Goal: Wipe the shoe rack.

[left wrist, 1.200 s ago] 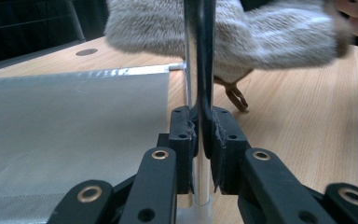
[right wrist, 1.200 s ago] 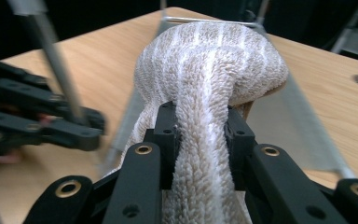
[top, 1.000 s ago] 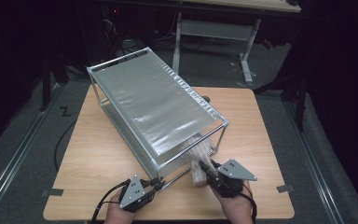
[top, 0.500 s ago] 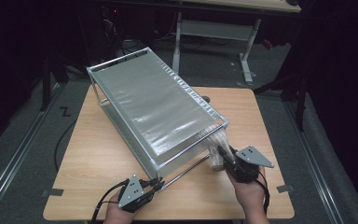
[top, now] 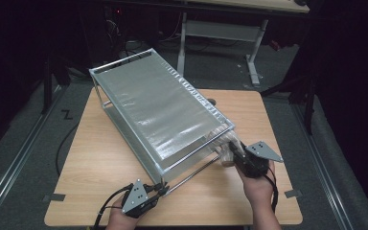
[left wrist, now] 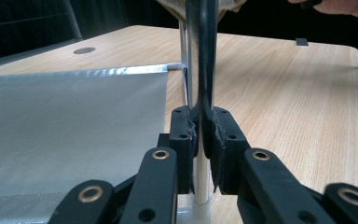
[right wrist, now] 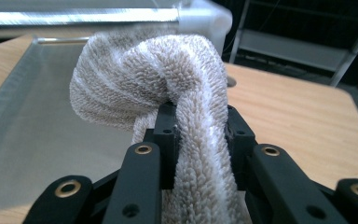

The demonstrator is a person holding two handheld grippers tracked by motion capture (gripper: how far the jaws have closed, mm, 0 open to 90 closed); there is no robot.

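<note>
Shifted rightward since earlier, right gripper [top: 231, 154] clamping bunched white towel [right wrist: 168, 88] at rack's [top: 158, 103] four o'clock corner, left gripper [top: 159, 190] pinching metal rack post [left wrist: 200, 93] at six o'clock, no readable writing.

A dim lab or workshop: 1 light wooden table [top: 100, 167] stands on grey carpet with tape marks and floor rails at left, and a white-legged workbench [top: 220, 28] stands beyond.

Clearance around the two-tier mesh rack [top: 158, 108]

The rack spans the table [top: 100, 167] diagonally, blocking its centre. Bare tabletop lies open on the near left and far right; the towel [right wrist: 177, 93] plugs the near right corner between tiers.
</note>
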